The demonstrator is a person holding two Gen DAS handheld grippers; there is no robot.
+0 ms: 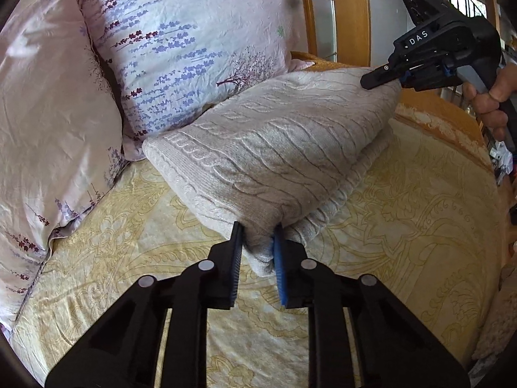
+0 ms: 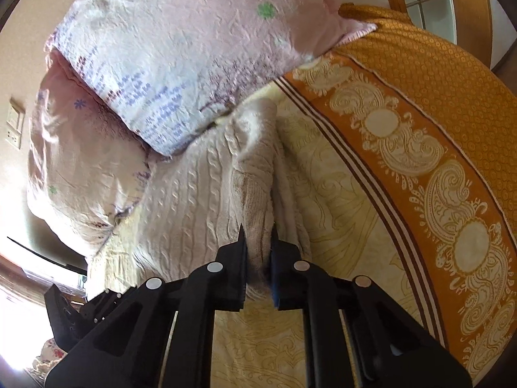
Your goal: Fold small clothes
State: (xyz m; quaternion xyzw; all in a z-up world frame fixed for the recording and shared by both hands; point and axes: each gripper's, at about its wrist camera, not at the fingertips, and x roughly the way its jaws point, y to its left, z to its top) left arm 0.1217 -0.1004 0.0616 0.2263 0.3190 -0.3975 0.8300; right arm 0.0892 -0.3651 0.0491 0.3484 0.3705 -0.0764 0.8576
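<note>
Sweater (image 1: pixel 274 148) on the bed (image 1: pixel 404 226), near the pillows (image 1: pixel 181 48), is pinched at two corners by both grippers (image 1: pixel 258 236) (image 2: pixel 258 242), which should lift evenly and keep the edge taut.

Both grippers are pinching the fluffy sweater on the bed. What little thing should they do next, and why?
Probably lift both corners together and carry them across to make the next fold. The left gripper and right gripper are each shut on a corner of the sweater, which is already folded over and lies on the bedspread by the pillows.
</note>
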